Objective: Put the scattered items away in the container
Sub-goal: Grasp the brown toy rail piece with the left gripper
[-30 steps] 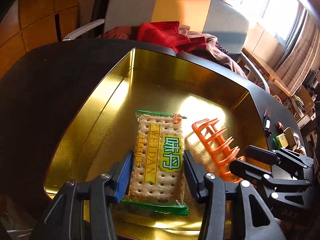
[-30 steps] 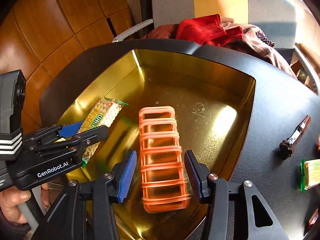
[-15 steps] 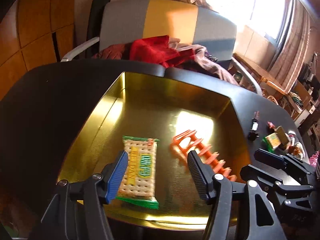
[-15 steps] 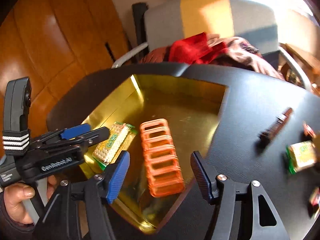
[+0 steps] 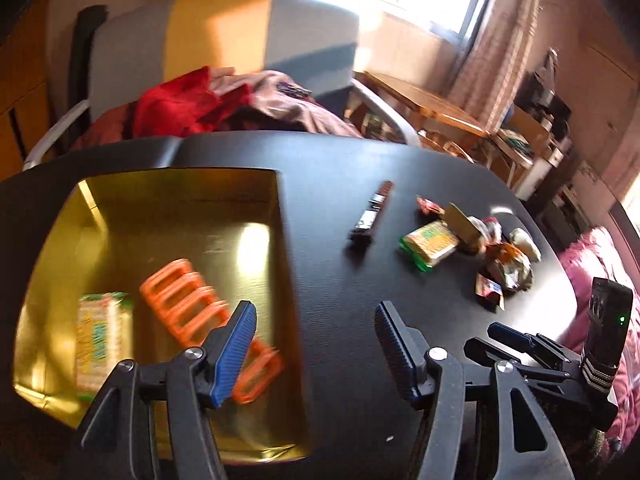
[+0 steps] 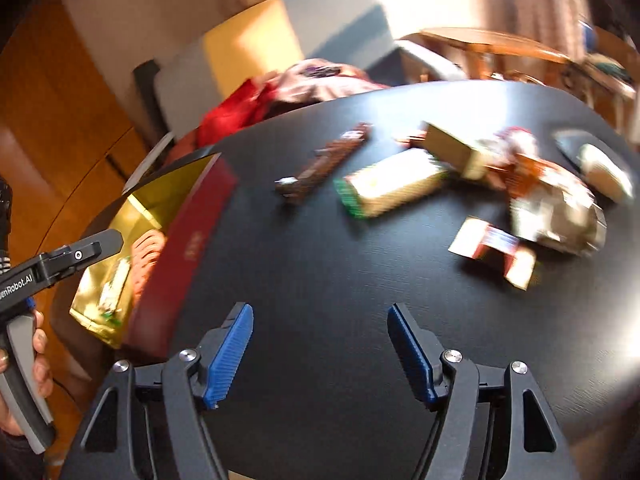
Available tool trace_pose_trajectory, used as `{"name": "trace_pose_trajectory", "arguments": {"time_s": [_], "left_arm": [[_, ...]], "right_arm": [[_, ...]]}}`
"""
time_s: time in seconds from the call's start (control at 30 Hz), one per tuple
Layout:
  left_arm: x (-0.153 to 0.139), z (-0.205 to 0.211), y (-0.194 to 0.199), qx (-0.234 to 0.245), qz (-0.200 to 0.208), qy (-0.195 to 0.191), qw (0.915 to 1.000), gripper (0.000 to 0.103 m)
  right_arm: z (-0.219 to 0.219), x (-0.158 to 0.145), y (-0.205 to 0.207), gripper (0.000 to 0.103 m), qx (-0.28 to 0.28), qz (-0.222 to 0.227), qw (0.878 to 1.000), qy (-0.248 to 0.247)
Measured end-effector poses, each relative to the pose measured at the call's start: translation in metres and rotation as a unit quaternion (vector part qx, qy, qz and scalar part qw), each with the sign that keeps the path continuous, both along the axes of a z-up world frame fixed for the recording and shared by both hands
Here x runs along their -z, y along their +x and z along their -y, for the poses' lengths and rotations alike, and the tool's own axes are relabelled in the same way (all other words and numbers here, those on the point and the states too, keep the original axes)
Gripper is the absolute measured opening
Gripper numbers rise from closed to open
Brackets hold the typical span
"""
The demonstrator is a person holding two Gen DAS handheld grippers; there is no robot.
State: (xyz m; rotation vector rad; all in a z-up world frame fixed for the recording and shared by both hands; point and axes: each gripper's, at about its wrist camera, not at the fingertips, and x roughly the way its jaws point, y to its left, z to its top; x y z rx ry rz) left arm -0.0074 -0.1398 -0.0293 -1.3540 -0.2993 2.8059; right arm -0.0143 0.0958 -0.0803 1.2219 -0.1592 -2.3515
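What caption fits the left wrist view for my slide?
Open left gripper over the black table; orange rack and cracker pack in the gold tray.

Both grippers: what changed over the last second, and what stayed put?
Both grippers, left and right, have drawn back from the gold tin and swung right toward the loose snacks on the table, jaws empty and wider open. The cracker pack and orange rack stay in the tin; nothing new is gripped.

"Robot.AI" partly readable on left hand-held gripper (image 6: 100, 242) body; packet and box lettering too blurred.
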Motion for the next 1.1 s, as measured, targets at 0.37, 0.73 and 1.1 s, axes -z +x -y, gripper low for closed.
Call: {"name": "trace_pose_trajectory", "arguments": {"time_s": [0.37, 0.73, 1.1], "left_arm": [[0.021, -0.065, -0.092, 0.048, 0.048, -0.044, 0.9967, 0.063], [0.045, -0.078, -0.184, 0.051, 0.088, -0.067, 0.9925, 0.063], [0.08, -0.096, -0.238, 0.069, 0.113, -0.128, 0.9828, 0.063]], "right_arm": [[-0.064, 0.019, -0.002, 0.076, 0.061, 0.0, 0.998, 0.008], [-0.086, 0.024, -0.017, 0.078, 0.073, 0.0, 0.997, 0.001], [-0.089, 0.028, -0.029, 0.08, 0.068, 0.005, 0.998, -0.008]]}}
